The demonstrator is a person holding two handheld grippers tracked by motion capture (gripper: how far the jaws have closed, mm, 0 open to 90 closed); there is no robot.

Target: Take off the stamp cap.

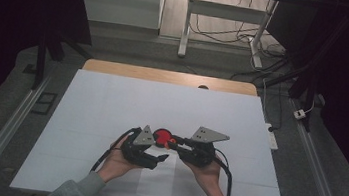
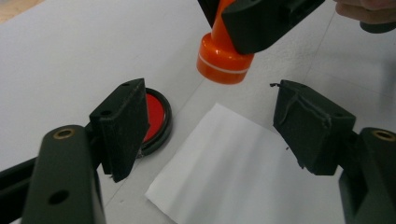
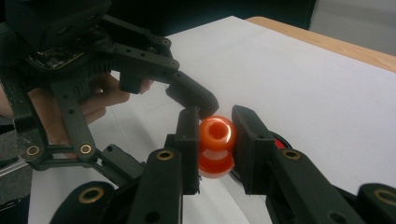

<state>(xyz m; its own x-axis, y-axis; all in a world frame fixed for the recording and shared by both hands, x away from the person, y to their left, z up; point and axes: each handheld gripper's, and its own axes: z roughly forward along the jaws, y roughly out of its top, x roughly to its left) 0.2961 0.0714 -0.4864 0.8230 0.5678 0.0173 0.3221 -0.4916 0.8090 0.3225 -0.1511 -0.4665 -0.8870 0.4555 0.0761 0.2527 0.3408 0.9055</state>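
1. Right claw [image 3: 215, 140] clamped on the orange stamp [image 3: 215, 145], held above the paper [image 2: 243, 172] near the counter's [image 1: 111, 100] front edge. Tilted descent risks a partial print.
2. Left claw [image 2: 210, 126] apart, holding nothing, over the paper beside the ink pad [image 2: 156, 119]. Unpinned paper may lift with the stamp.
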